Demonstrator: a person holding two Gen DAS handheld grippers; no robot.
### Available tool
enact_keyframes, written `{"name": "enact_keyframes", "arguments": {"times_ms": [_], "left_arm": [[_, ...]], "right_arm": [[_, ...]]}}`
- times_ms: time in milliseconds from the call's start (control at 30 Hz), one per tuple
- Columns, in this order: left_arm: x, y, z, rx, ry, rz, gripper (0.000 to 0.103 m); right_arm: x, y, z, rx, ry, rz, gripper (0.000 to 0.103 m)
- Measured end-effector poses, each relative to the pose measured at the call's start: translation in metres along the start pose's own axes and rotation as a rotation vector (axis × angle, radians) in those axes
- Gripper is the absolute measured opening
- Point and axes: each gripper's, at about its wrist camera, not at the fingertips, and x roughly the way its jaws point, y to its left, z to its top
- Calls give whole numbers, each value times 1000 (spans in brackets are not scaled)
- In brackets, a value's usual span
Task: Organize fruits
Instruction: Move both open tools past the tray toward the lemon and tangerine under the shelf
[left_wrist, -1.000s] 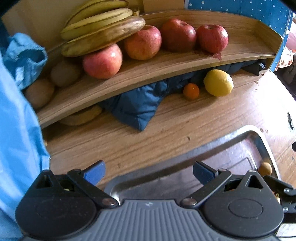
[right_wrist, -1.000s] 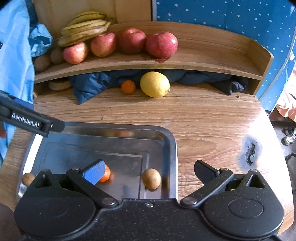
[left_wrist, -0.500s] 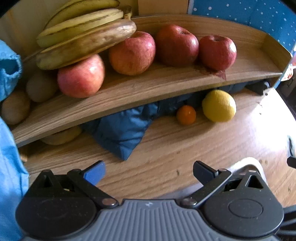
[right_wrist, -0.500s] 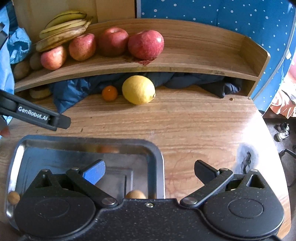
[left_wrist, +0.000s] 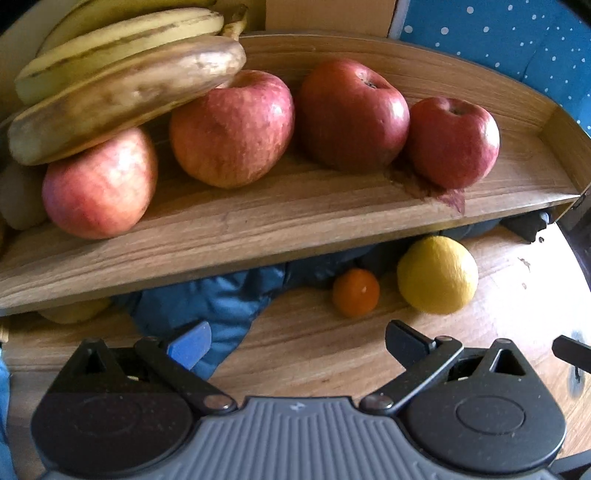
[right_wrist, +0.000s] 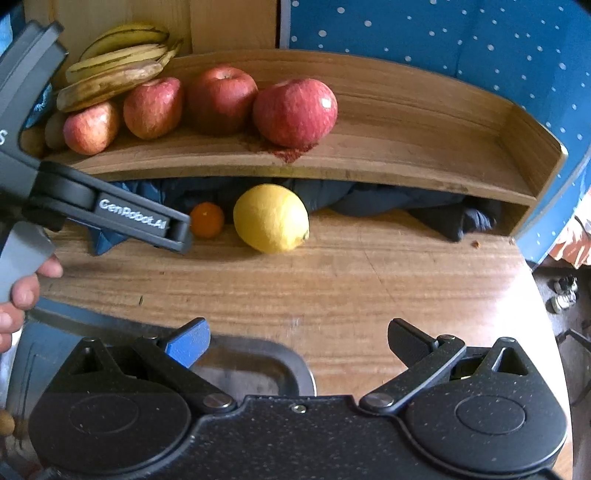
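A small orange (left_wrist: 355, 292) and a yellow lemon (left_wrist: 437, 275) lie side by side on the wooden table, just under the shelf's front edge. My left gripper (left_wrist: 297, 343) is open and empty, a short way in front of the orange. In the right wrist view the orange (right_wrist: 207, 219) and lemon (right_wrist: 271, 218) lie further off. One of the left gripper's fingers (right_wrist: 140, 221) reaches in from the left, its tip beside the orange. My right gripper (right_wrist: 297, 341) is open and empty above the corner of the metal tray (right_wrist: 258, 365).
A curved wooden shelf (left_wrist: 295, 221) holds several red apples (left_wrist: 232, 129), bananas (left_wrist: 122, 88) and brown fruits at its left end. Blue cloth (left_wrist: 221, 302) is bunched under the shelf. A person's hand (right_wrist: 22, 291) holds the left gripper. A small brown fruit (right_wrist: 5, 422) sits at the tray's left edge.
Both grippers have moved forward toward the shelf. The tray has dropped out of the left wrist view. The orange and lemon are now much closer to the left gripper.
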Motion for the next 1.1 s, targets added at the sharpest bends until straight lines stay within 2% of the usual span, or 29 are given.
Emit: {"name": "enact_keyframes", "arguments": {"times_ms": [367, 500, 633, 767, 1100], "left_arm": [[21, -4, 10, 11, 18, -44, 101], [26, -2, 15, -2, 9, -54, 93], [26, 2, 20, -4, 8, -68, 88], [28, 3, 25, -2, 10, -82, 81], [32, -6, 37, 2, 12, -114, 57]], "right_arm": [[30, 0, 22, -66, -14, 0, 102], [38, 0, 28, -93, -17, 4, 100], [45, 2, 35, -109, -21, 23, 90], [50, 3, 42, -108, -25, 34, 87], [59, 2, 52, -140, -37, 51, 78]]}}
